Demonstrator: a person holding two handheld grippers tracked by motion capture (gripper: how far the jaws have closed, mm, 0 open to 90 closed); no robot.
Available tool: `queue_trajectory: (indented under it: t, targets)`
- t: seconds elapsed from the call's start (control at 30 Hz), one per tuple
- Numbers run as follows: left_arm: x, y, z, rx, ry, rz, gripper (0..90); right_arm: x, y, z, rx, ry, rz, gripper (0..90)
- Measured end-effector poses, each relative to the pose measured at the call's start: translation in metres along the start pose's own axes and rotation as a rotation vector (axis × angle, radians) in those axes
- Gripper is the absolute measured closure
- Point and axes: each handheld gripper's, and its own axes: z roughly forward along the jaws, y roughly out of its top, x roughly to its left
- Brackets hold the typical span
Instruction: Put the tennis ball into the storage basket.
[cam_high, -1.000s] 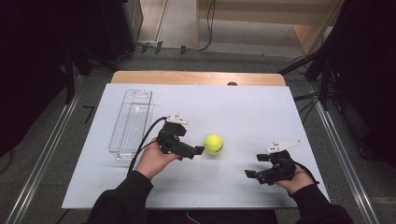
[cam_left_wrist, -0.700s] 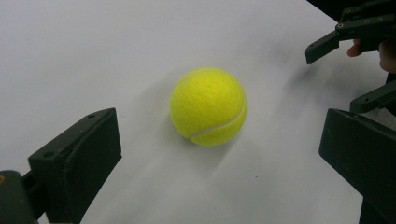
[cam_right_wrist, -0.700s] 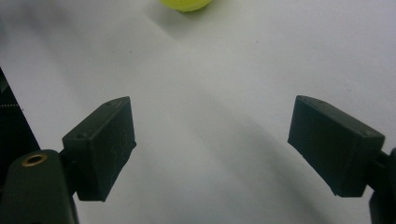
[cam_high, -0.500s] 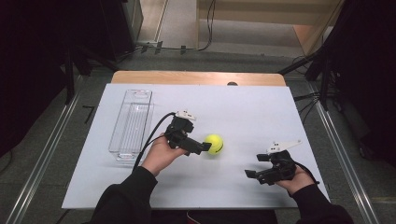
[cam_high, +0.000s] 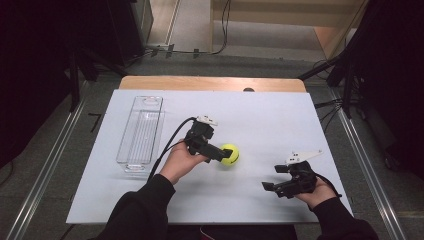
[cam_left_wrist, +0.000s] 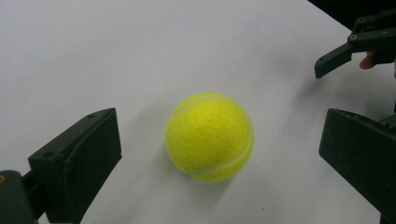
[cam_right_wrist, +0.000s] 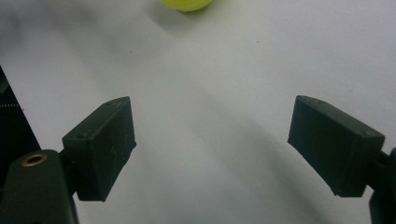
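Observation:
A yellow tennis ball (cam_high: 230, 154) lies on the white table top (cam_high: 260, 120) near its middle. My left gripper (cam_high: 218, 153) is right at the ball's left side, open. In the left gripper view the ball (cam_left_wrist: 209, 136) sits between and just beyond the two wide-apart jaws, touching neither. My right gripper (cam_high: 272, 183) rests low at the front right, open, with bare table between its jaws. The ball's lower edge (cam_right_wrist: 186, 4) peeks in at the top of the right gripper view. The right gripper (cam_left_wrist: 348, 49) also appears at the top right of the left gripper view.
A long clear plastic tray (cam_high: 141, 132) lies on the left part of the table, lengthwise toward the far edge. A wooden strip (cam_high: 210, 83) borders the table's far side. Metal rails and dark floor flank both sides.
My left gripper has moved right and slightly forward, closing in on the tennis ball. The right gripper and the ball have stayed where they were.

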Motion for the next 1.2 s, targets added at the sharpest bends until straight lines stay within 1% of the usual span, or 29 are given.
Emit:
queue_trajectory:
  t: [0.2, 0.23, 0.3, 0.33, 0.4, 0.43, 0.47, 0.53, 0.6, 0.67, 0.77, 0.83, 0.87, 1.03, 1.13, 1.2]
  targets:
    - [-0.002, 0.004, 0.010, 0.007, 0.005, 0.008, 0.0, 0.000, 0.000, 0.000, -0.001, 0.000, 0.000, 12.9]
    - [-0.002, 0.005, 0.011, 0.014, 0.005, 0.015, 0.0, 0.000, 0.000, 0.000, 0.000, 0.001, -0.001, 12.9]
    - [-0.002, 0.007, 0.013, 0.014, 0.007, 0.017, 0.0, 0.000, 0.000, 0.000, 0.001, 0.001, -0.001, 12.9]
    - [-0.002, 0.008, 0.014, 0.007, 0.007, 0.013, 0.0, 0.000, 0.000, 0.000, 0.001, 0.001, -0.001, 12.9]
    - [-0.003, 0.010, 0.017, 0.006, 0.003, 0.011, 0.0, 0.000, 0.000, 0.000, 0.001, 0.002, -0.001, 12.9]
    - [-0.003, 0.011, 0.018, 0.012, 0.002, 0.020, 0.0, 0.000, 0.000, 0.000, 0.001, 0.002, -0.001, 12.9]
    - [-0.004, 0.012, 0.021, 0.013, 0.007, 0.020, 0.0, 0.000, 0.000, 0.000, 0.001, 0.002, -0.001, 12.9]
    - [-0.006, 0.013, 0.024, 0.016, 0.001, 0.021, 0.0, 0.000, 0.000, 0.000, 0.003, 0.001, -0.003, 12.9]
    - [-0.007, 0.013, 0.026, 0.023, 0.003, 0.031, 0.0, 0.000, 0.000, 0.000, 0.003, 0.002, -0.001, 12.9]
    - [-0.007, 0.012, 0.027, 0.023, -0.001, 0.025, 0.0, 0.000, 0.000, 0.000, 0.001, 0.000, -0.001, 12.9]
    - [-0.007, 0.011, 0.027, 0.017, 0.012, 0.029, 0.0, 0.000, 0.000, -0.001, 0.000, -0.001, 0.001, 12.9]
    - [-0.007, 0.011, 0.028, 0.009, 0.009, 0.023, 0.0, 0.000, 0.000, -0.001, 0.000, 0.000, -0.001, 12.9]
    - [-0.007, 0.010, 0.028, 0.004, 0.008, 0.027, 0.0, 0.000, 0.000, -0.001, 0.000, 0.000, -0.002, 12.9]
    - [-0.008, 0.006, 0.033, 0.003, 0.005, 0.025, 0.0, 0.000, 0.000, -0.001, 0.000, 0.000, -0.001, 12.9]
    - [-0.009, 0.004, 0.037, 0.018, 0.023, 0.031, 0.0, 0.000, 0.000, -0.001, -0.001, 0.001, 0.000, 12.9]
    - [-0.009, 0.003, 0.039, 0.024, 0.021, 0.030, 0.1, 0.000, 0.000, -0.001, 0.000, 0.002, -0.003, 12.9]
